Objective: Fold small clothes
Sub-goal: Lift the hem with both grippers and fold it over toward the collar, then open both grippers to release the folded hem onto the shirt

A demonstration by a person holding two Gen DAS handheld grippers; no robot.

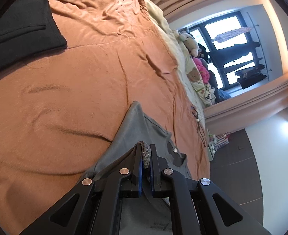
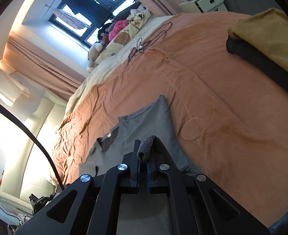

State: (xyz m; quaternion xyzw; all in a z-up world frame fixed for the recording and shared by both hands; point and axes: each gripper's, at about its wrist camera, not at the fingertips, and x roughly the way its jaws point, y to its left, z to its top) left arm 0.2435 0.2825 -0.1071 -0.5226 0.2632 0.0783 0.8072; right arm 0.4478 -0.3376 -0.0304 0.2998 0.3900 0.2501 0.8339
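Observation:
A small grey shirt (image 1: 142,129) lies on the orange blanket (image 1: 75,88), its neck opening toward the bed's far side. My left gripper (image 1: 145,154) is shut on a bunched edge of the grey shirt. In the right wrist view the same grey shirt (image 2: 149,121) spreads ahead, and my right gripper (image 2: 143,152) is shut on another rolled edge of it. Both held edges rise above the blanket.
A dark folded garment (image 1: 22,27) lies at the left. A yellow garment (image 2: 269,39) over a dark one (image 2: 261,60) lies at the right. Black cables (image 2: 148,41), pillows and stuffed toys (image 2: 97,49) sit near the window. Dark floor (image 1: 240,156) borders the bed.

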